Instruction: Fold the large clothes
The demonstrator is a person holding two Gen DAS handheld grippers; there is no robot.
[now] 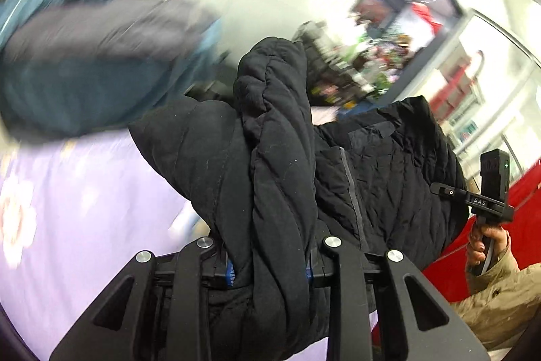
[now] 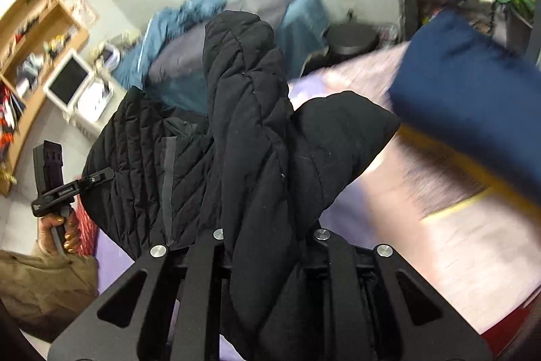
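The black quilted jacket [image 1: 277, 158] hangs bunched between left gripper [image 1: 270, 263] and right gripper [image 2: 267, 259], each clenched on its fabric.

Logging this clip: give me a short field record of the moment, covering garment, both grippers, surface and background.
garment: black quilted jacket, bunched, lifted off the surface
left gripper: shut on a thick fold of the jacket
right gripper: shut on another fold of it
surface: lilac sheet beneath
background: blue-grey bedding pile, navy cushion to the right
image quality: surroundings motion-blurred
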